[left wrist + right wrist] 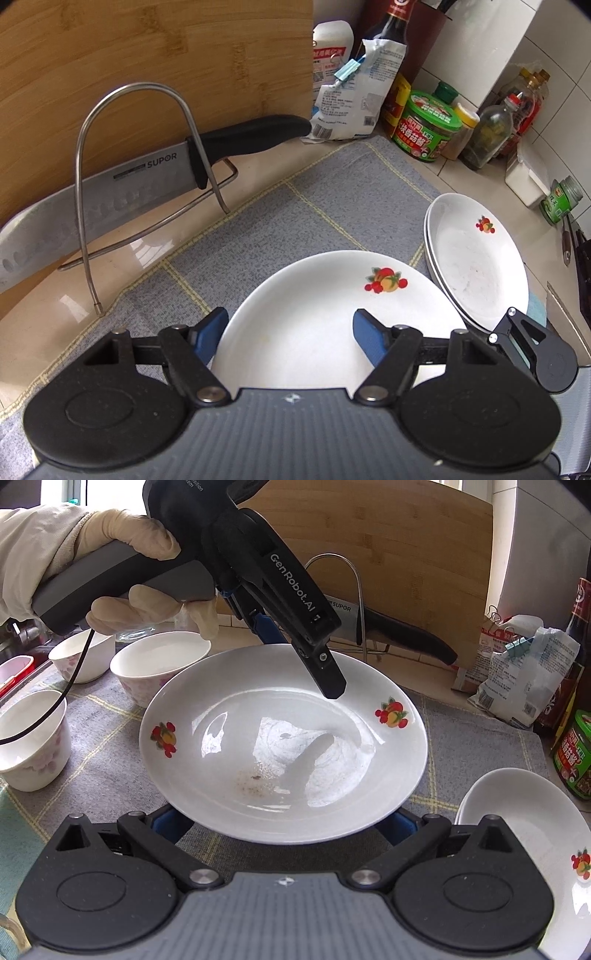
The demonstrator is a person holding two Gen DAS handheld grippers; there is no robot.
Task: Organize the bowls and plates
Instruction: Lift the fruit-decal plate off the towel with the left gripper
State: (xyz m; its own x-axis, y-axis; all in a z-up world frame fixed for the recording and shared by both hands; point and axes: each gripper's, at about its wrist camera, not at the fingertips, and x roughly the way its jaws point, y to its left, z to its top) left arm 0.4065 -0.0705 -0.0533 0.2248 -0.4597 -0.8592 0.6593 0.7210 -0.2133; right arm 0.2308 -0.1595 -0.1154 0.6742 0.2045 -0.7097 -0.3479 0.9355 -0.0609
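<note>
The fruit-patterned plate (280, 746) is sitting mid-way along the grey mat (295, 206) on the bench (37, 314), the left tool (291, 321) is straddling its far rim, narrowed, though I cannot tell whether it is pinching, and the right tool (284, 823) is gaping wide at the near rim.

The plate (284, 746) was white with red-and-orange fruit prints on its rim. The stacked plates (476, 258) were white with the same print. The mat (295, 221) was speckled grey with pale yellow grid lines. The bowls (155, 670) were white with faint pink flowers. The gripper fingers (210, 334) were blue, and the glove (122, 535) cream.
</note>
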